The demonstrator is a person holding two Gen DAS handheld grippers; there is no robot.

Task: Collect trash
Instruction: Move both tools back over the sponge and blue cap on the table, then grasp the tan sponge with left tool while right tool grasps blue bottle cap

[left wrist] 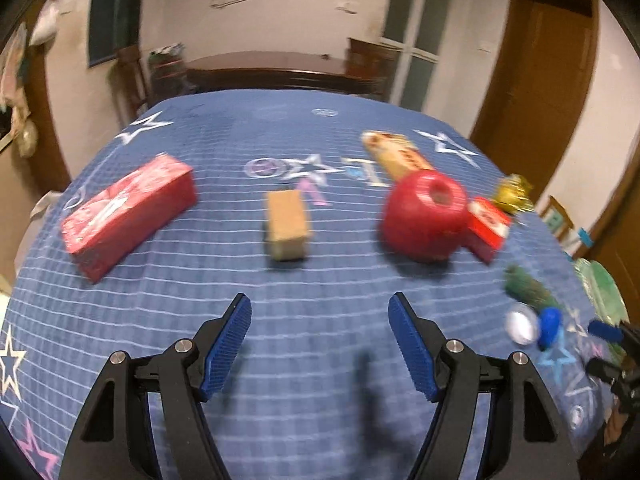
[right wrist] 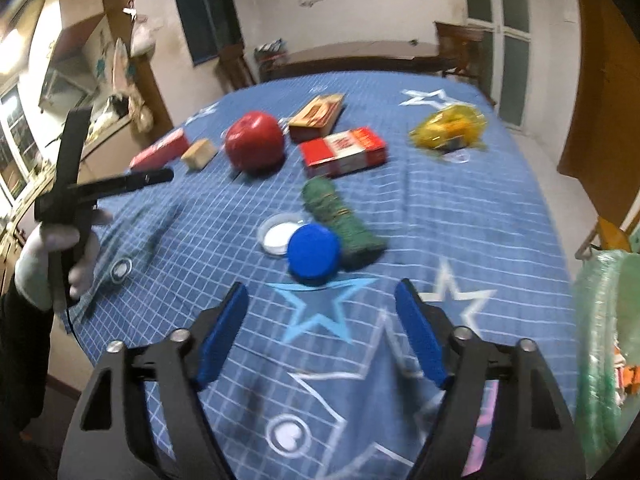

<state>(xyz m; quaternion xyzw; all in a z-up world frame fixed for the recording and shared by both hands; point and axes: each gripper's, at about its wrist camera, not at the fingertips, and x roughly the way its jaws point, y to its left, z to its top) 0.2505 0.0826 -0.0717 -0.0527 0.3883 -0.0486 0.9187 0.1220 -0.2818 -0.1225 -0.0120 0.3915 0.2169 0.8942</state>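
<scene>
Left wrist view: the left gripper hangs with jaws apart and nothing in them over the blue cloth-covered surface. Ahead lie a red box, a tan block and a red apple.

Right wrist view: the right gripper is also spread wide, holding nothing. Just ahead sit a blue cap, a clear lid and a green wad; a yellow wrapper lies further off.

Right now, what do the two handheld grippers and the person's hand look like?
The left gripper and the right gripper match: black angular frames with triangular cut-outs, silver round pivot bolts, and blue ribbed pads on the fingers. In the right wrist view, the left gripper shows from the side as a black handle with a thin black cable hanging down, held by a hand in a white glove with a dark sleeve.
</scene>
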